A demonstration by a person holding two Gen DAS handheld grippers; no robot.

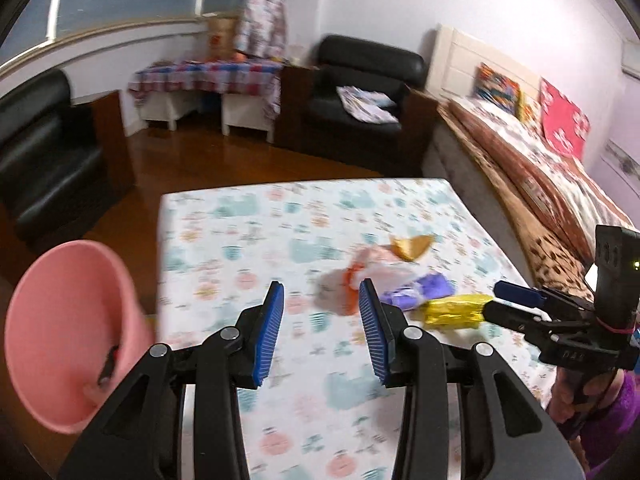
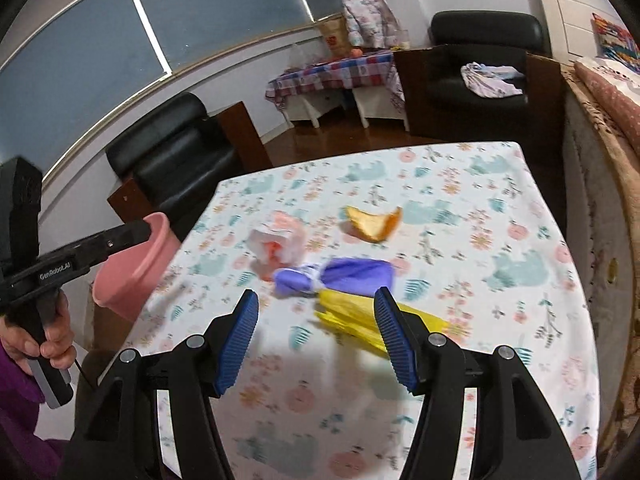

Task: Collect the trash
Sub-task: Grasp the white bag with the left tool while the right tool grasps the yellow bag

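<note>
Done: little, judging by the pink bin (image 1: pixel 68 332) left of the worktop (image 2: pixel 460 360); only a dark scrap is seen inside.
Left: four pieces mid-worktop: orange peel (image 2: pixel 374 224), white wrapper (image 2: pixel 276 246), purple wrapper (image 2: pixel 340 276), yellow wrapper (image 2: pixel 360 314).
Left gripper (image 1: pixel 321 332): jaws wide open, empty.
Right gripper (image 2: pixel 316 338): jaws wide open, empty, near the yellow wrapper.

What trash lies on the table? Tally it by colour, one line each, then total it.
Yellow crinkled foil wrapper: 1
Purple crumpled plastic wrapper: 1
Orange curled fruit peel: 1
White and orange crumpled plastic bag: 1
Total: 4 pieces on the floral tablecloth; the pink plastic bin stands off its left edge.
</note>
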